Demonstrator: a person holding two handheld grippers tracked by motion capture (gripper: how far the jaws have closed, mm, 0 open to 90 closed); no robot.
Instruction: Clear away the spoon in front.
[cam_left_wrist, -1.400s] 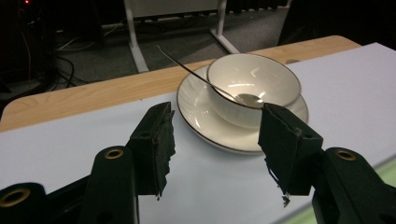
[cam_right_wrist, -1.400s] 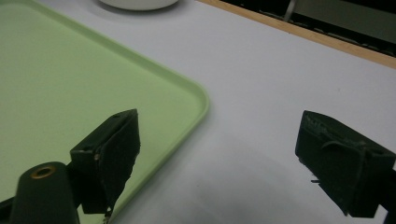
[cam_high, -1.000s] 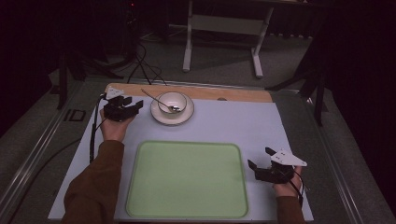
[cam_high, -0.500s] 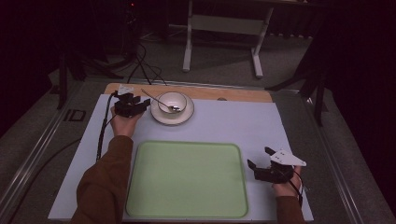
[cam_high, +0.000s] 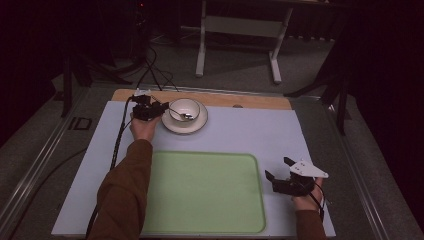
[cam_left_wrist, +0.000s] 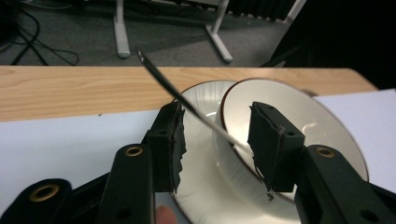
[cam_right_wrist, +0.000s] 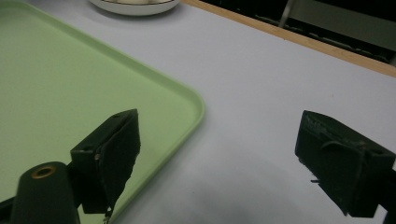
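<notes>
A white bowl (cam_high: 193, 103) stands on a white saucer (cam_high: 186, 129) at the far left of the mat. A metal spoon (cam_high: 176, 110) rests in the bowl, its handle sticking up and out to the left. My left gripper (cam_high: 152, 109) is right beside the bowl, open. In the left gripper view its jaws stand either side of the spoon handle (cam_left_wrist: 163, 79) without touching it, with the bowl (cam_left_wrist: 299, 112) and saucer (cam_left_wrist: 205, 91) just behind. My right gripper (cam_high: 281, 175) rests open and empty on the mat, just right of the green tray (cam_high: 200, 192).
The pale mat (cam_high: 250, 135) covers the table, with a wooden strip (cam_high: 250, 100) along its far edge. In the right gripper view the tray's corner (cam_right_wrist: 187, 102) lies under the left jaw. A cable (cam_high: 119, 140) trails from the left gripper down the mat's left side.
My left gripper has moved right, from the mat's far left corner up to the bowl, so the spoon handle now lies between its jaws. The right gripper has stayed put.
</notes>
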